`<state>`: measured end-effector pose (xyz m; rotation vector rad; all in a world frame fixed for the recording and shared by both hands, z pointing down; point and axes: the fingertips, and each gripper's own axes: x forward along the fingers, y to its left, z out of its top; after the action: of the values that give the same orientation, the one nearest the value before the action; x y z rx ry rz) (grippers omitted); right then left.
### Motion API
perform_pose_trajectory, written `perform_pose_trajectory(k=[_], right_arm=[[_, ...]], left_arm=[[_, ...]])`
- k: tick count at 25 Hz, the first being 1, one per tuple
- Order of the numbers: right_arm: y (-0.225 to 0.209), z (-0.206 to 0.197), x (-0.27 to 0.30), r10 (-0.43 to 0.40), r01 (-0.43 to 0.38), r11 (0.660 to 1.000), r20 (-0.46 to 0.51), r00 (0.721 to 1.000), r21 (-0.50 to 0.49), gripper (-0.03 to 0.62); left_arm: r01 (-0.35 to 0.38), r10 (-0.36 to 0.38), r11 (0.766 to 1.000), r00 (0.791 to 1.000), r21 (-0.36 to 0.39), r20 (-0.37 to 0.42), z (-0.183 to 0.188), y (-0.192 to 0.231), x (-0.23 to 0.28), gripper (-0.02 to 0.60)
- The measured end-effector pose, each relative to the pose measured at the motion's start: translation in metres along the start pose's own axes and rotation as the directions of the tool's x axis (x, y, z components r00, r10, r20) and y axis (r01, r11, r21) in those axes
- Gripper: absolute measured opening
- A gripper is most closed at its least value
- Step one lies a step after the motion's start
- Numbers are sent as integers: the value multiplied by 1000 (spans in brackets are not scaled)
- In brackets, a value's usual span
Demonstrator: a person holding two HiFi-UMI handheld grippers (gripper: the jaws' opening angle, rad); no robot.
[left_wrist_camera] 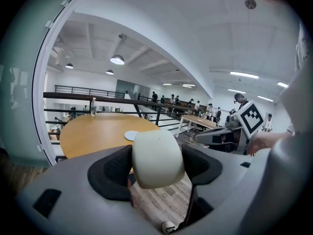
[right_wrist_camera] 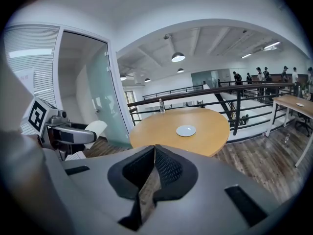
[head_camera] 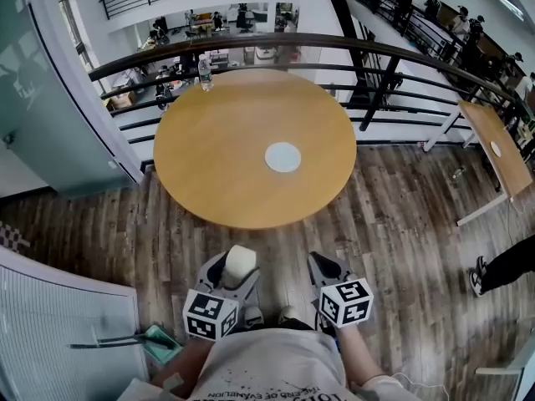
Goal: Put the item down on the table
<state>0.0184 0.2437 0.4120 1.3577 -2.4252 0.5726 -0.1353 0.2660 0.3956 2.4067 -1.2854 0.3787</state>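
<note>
Left gripper (head_camera: 237,266) held low against the body, jaws clamped on the pale rounded item (left_wrist_camera: 157,158), short of the round table's (head_camera: 209,174) near edge, right gripper (head_camera: 323,267) level beside it, jaws pressed together, empty

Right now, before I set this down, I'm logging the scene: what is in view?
Round table: one, tan wood, ahead of the person.
Disc: one, white, near the table's centre.
Bottle: one, clear, table's far edge.
Railing: one, dark, behind the table.
Second table: one, tan, far right.
Item: one, off-white, between the left gripper's jaws.
Left gripper: one, grey, shut on the item.
Right gripper: one, grey, shut, empty.
</note>
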Motion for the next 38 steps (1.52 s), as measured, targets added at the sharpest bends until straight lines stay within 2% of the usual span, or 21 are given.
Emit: perform_pose_trajectory(k=[6,14,20,25,30,34,38], right_arm=[[7,-5,6,-22,22,1000,-11,1000,-1,26],[-16,-11,31,-26,27,999,-21,999,27,26],[-63,15,73,2,-2,1000,3,1000,0,26],[-109,50,112,20,-21,1000,-8,1000,-20,26],[-128,67,138,41,-41,998,-4,999,-55,26],[-163,86,154,41,-42,996,-13,999,-77,26],[-193,101,171,60,-63,995,-39,997,-71,26]], left_arm=[[28,-28,1000,1000,-13,-2,-5,10,1,333],[45,-46,999,999,-25,-8,-1,20,33,333],[28,-28,999,1000,-32,-7,17,38,91,333],[16,-17,999,1000,-36,-5,49,53,143,333],[4,-3,999,1000,-43,21,62,69,176,333],[7,-5,998,999,-58,44,82,73,216,333],[-28,29,997,999,-70,18,102,81,248,333]])
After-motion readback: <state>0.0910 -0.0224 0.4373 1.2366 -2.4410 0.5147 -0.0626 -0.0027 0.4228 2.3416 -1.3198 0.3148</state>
